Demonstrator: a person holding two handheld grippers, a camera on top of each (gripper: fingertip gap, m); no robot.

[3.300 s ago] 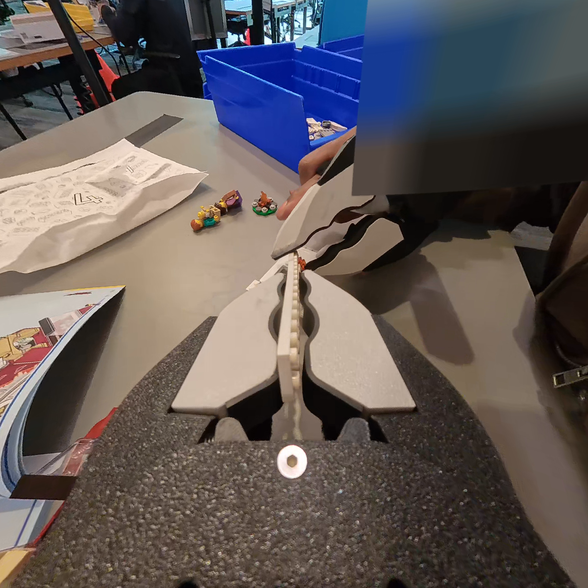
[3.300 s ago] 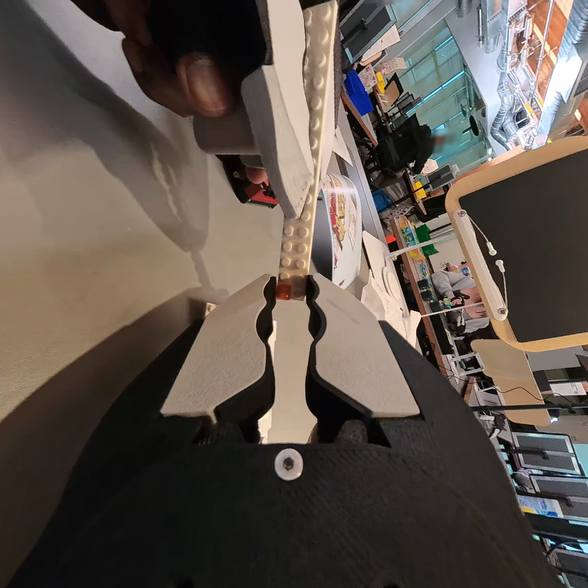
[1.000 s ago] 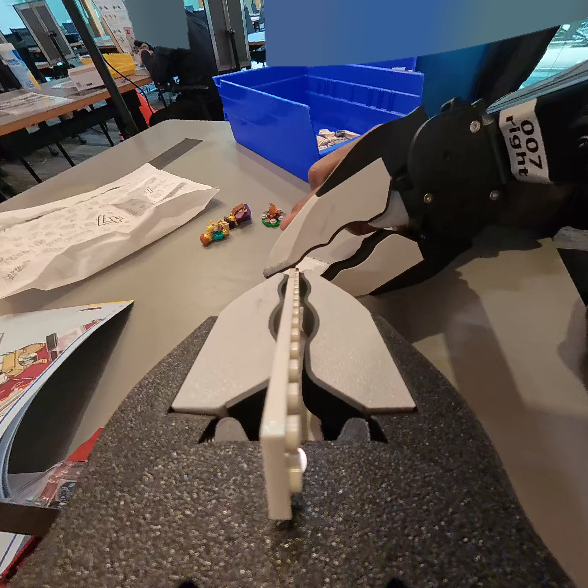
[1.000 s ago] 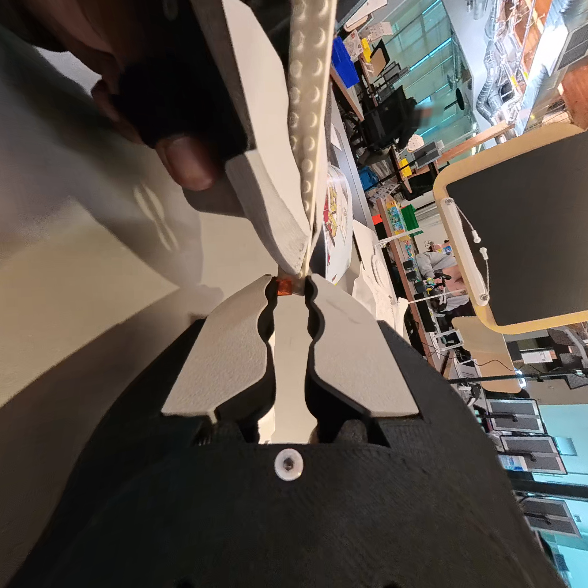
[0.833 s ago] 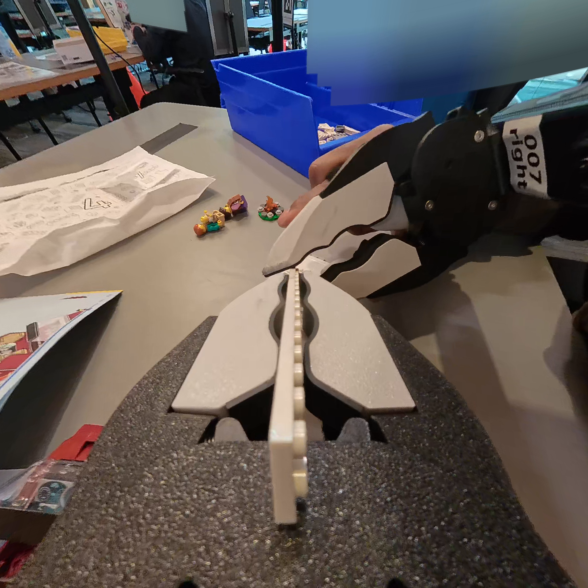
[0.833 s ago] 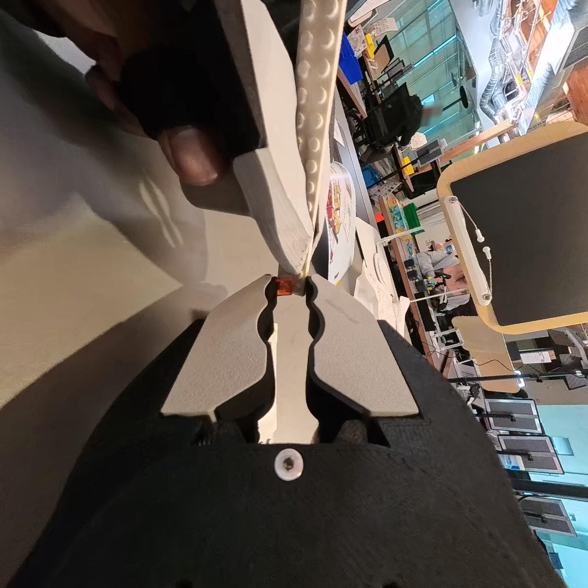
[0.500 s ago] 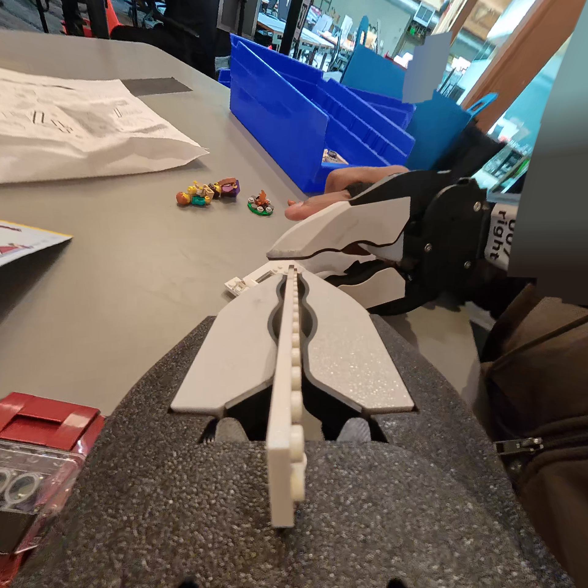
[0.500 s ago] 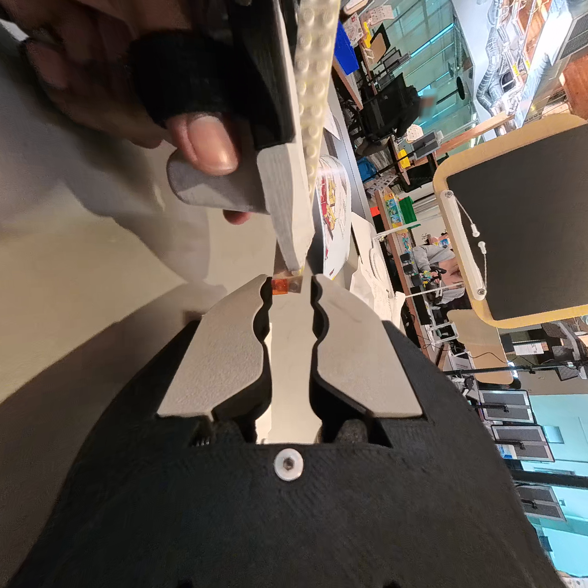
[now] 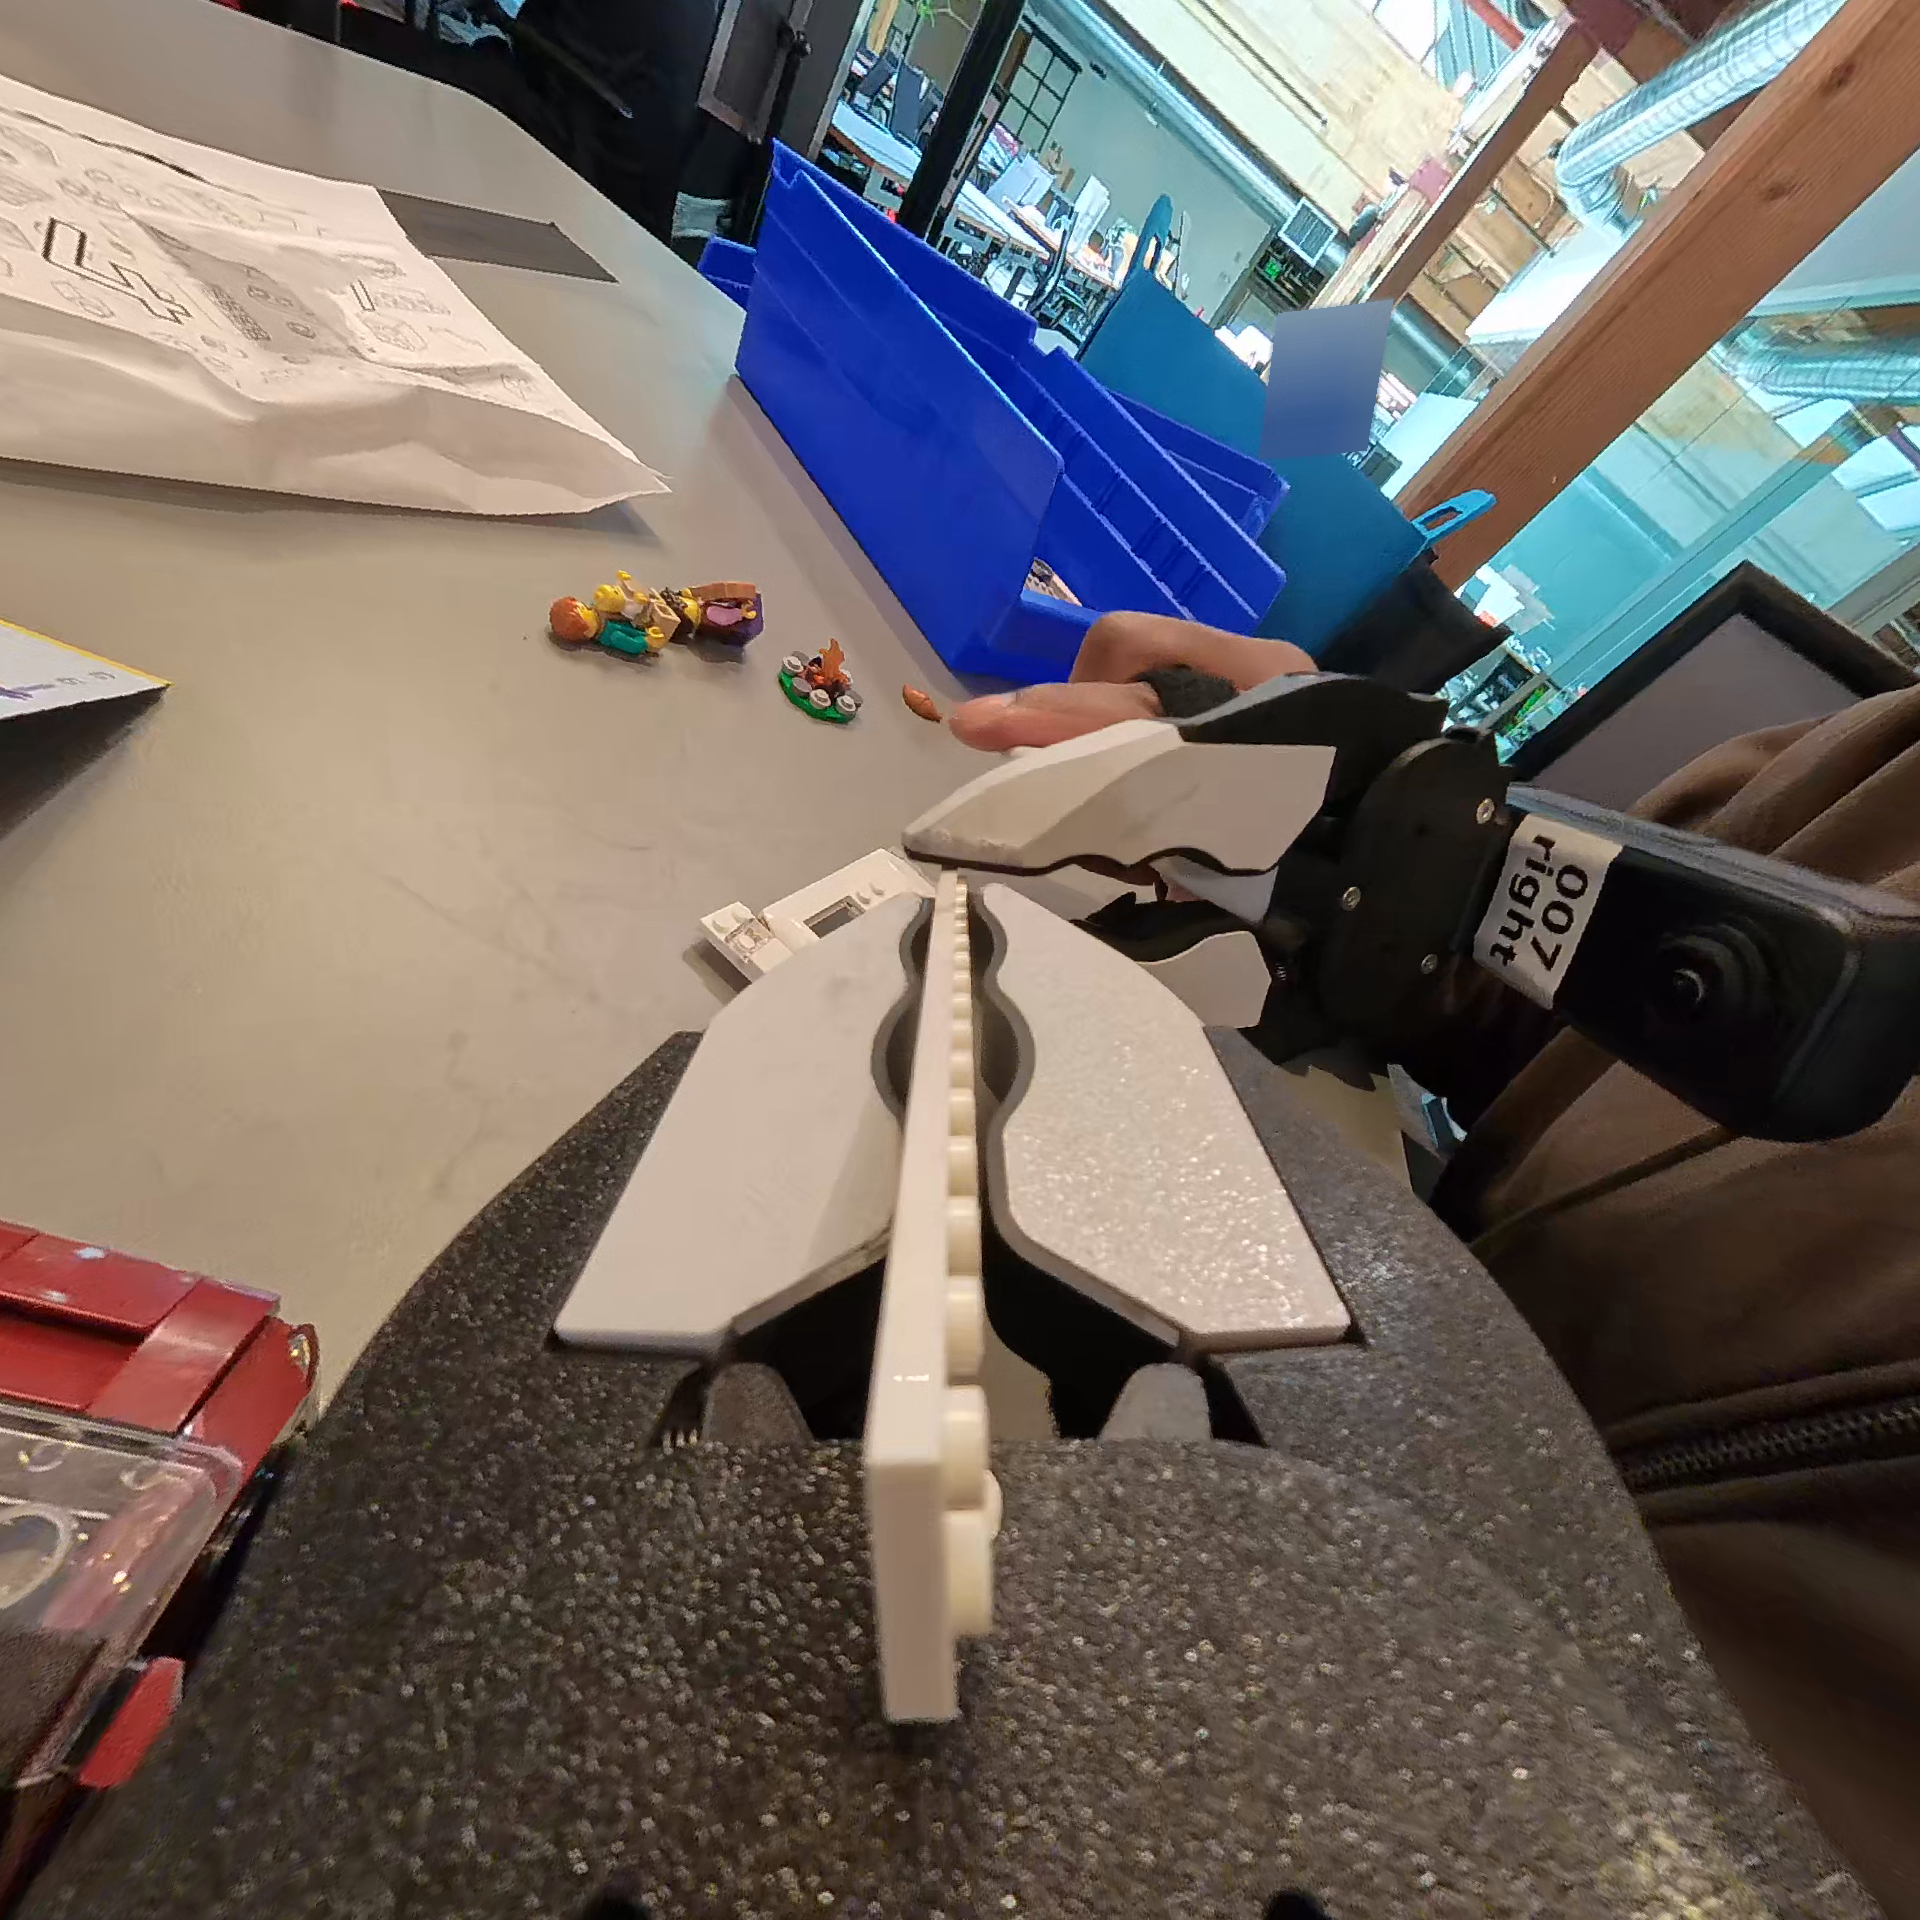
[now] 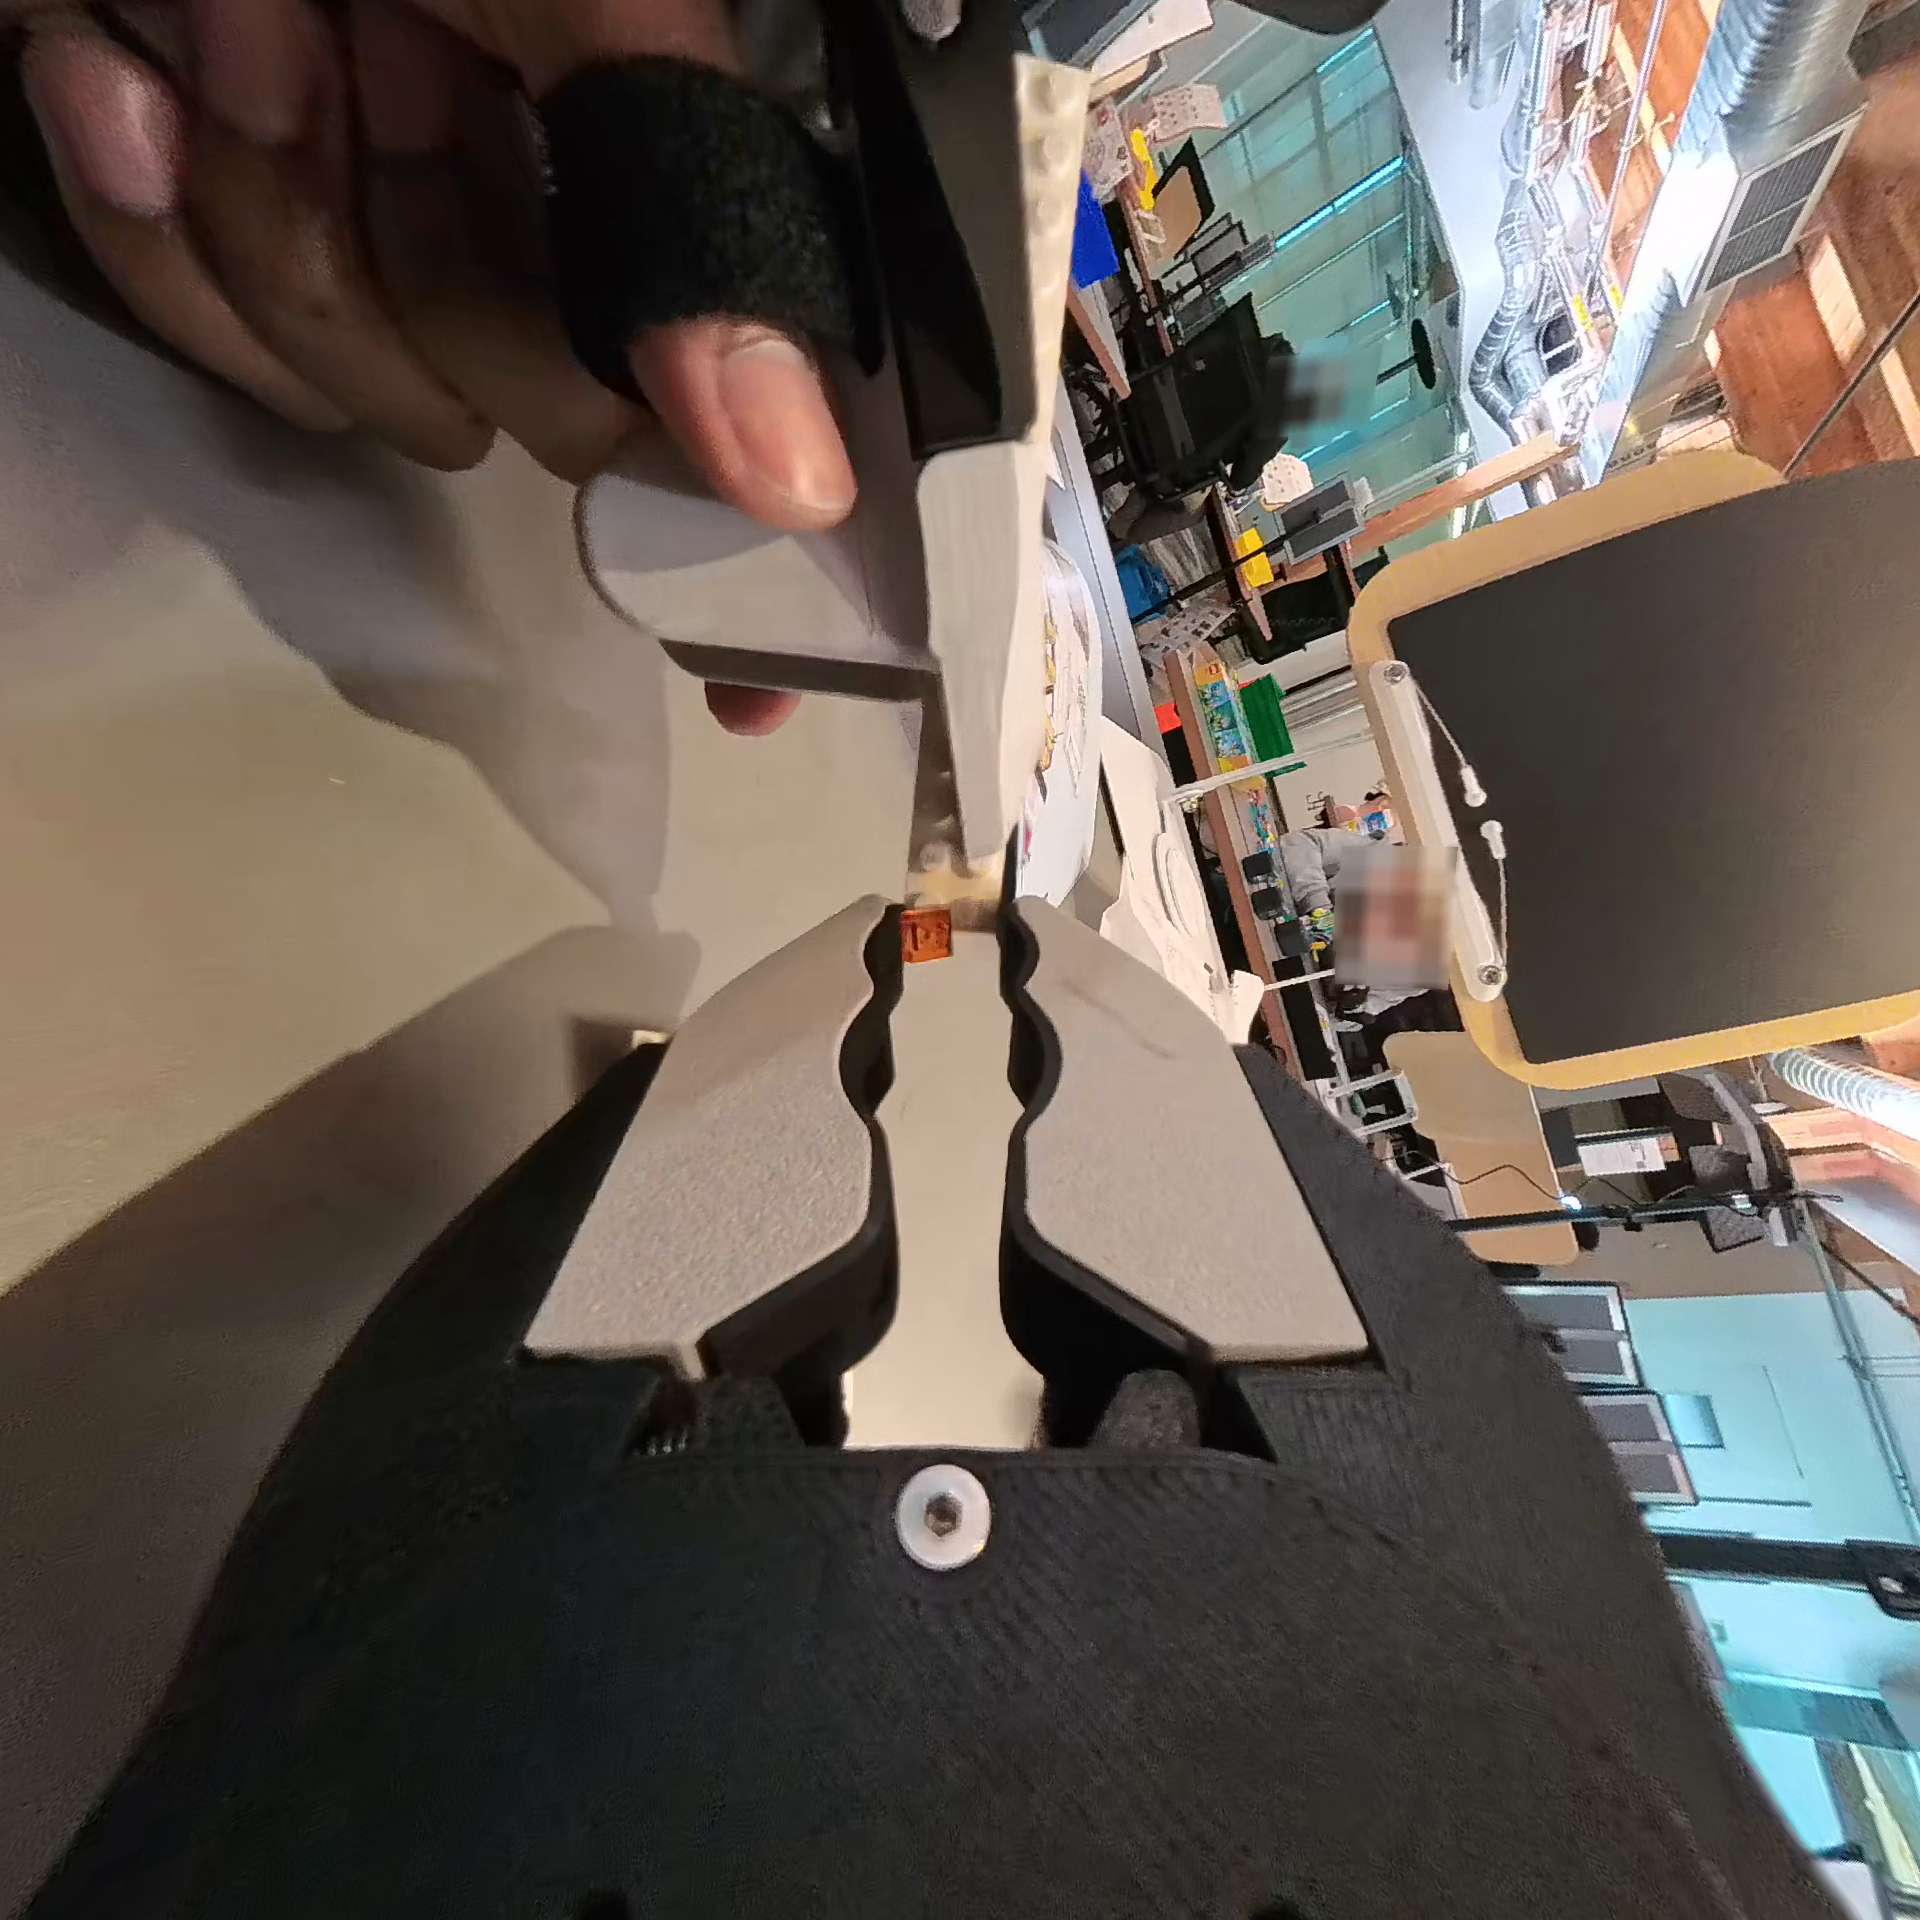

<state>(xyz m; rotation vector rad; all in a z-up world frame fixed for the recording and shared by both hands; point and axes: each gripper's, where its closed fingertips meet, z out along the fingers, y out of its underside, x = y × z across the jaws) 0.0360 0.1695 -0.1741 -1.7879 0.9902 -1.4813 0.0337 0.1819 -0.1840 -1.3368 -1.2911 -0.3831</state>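
Between your two grippers, over the grey table (image 9: 312, 935), the right wrist view alone shows a small orange piece (image 10: 925, 935) at the tip of your right gripper (image 10: 943, 930). That piece touches the left fingertip and sits against the end of the long white studded plate (image 9: 935, 1299); whether the right pad presses on anything cannot be told, so it is unclear if this gripper grips it. The left wrist view hides the orange piece behind the right gripper's upper finger (image 9: 1091, 810).

What the left wrist view gives you instead is your left gripper (image 9: 951, 914) nearly closed, both pads pressed on the white plate, which stands on edge and runs back past the camera. The plate's far end meets the right gripper's tip.

On the table just left of that tip lies a flat white brick assembly (image 9: 810, 920). Farther off lie a small green disc with a campfire (image 9: 821, 694), two toy figures (image 9: 655, 623), a blue bin (image 9: 935, 447) and a printed paper bag (image 9: 260, 343)
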